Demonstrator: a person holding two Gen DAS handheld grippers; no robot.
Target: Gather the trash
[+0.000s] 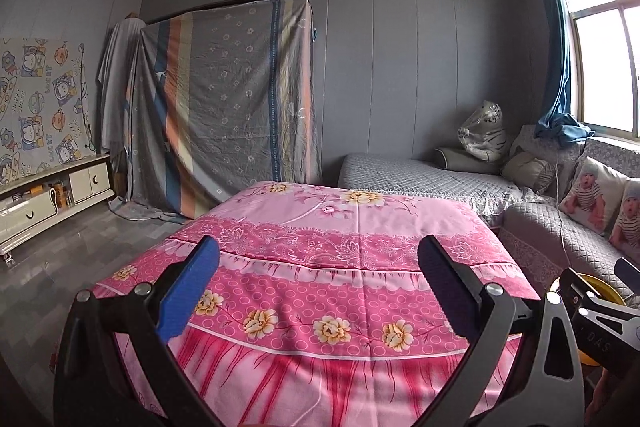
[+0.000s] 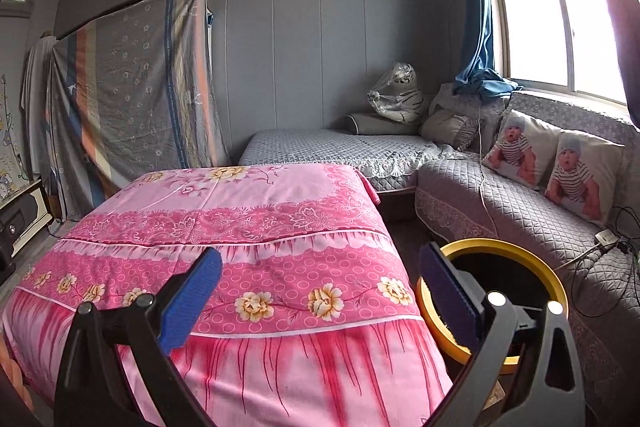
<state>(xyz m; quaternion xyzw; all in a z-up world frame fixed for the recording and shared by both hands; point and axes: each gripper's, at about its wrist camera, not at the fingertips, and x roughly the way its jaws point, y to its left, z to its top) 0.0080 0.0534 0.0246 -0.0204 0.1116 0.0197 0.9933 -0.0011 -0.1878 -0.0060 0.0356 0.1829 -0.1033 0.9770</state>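
Observation:
A table under a pink flowered cloth (image 1: 320, 251) fills the middle of both views (image 2: 240, 227). I see no loose trash on it. A yellow-rimmed bin with a dark inside (image 2: 500, 267) stands on the floor right of the table, beside the sofa; its rim shows at the right edge of the left wrist view (image 1: 604, 287). My left gripper (image 1: 320, 287) is open and empty above the table's near edge. My right gripper (image 2: 320, 295) is open and empty, its right finger (image 2: 448, 295) in front of the bin. The right gripper's body also shows in the left wrist view (image 1: 600, 327).
A grey quilted corner sofa (image 2: 520, 211) with baby-print cushions (image 2: 516, 147) runs along the right. A bagged plush tiger (image 2: 396, 95) sits in the corner. A cloth-draped wardrobe (image 1: 224, 107) stands at the back, a low white cabinet (image 1: 52, 203) at left. Cables and a power strip (image 2: 608, 239) lie on the sofa.

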